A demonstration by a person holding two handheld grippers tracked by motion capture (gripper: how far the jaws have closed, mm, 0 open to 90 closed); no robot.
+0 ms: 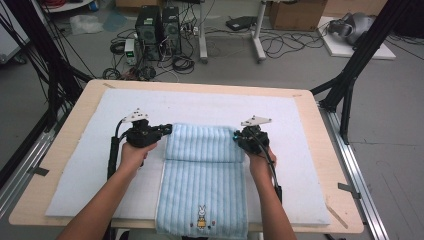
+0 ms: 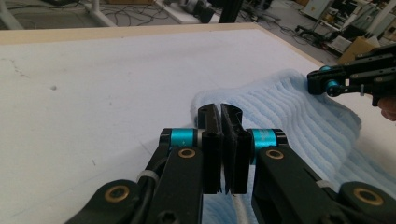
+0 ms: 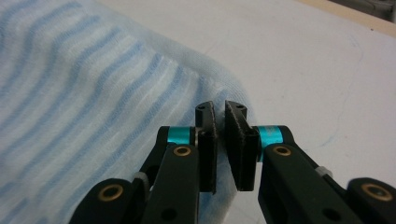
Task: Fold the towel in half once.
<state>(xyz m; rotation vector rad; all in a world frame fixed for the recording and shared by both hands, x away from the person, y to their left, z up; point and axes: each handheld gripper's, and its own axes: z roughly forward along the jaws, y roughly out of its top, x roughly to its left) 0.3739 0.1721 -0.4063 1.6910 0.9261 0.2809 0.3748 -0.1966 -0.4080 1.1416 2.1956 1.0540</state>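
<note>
The worktop point(image 1: 327, 165) is a pale wooden board covered with a white mat point(image 1: 90, 165). A light-blue striped towel point(image 1: 202, 185) lies along the middle of the mat, its near end hanging over the worktop's front edge and bearing a small rabbit point(image 1: 202, 216) motif. The towel's far part is folded back toward the person, forming a doubled band across its width. The left gripper point(image 1: 168, 129) sits at the left end of that band, its fingers point(image 2: 210, 135) pressed together with towel cloth between them. The right gripper point(image 1: 236, 137) sits at the band's right end, its fingers point(image 3: 235, 135) nearly closed on the towel's corner, a thin gap showing near the tips.
</note>
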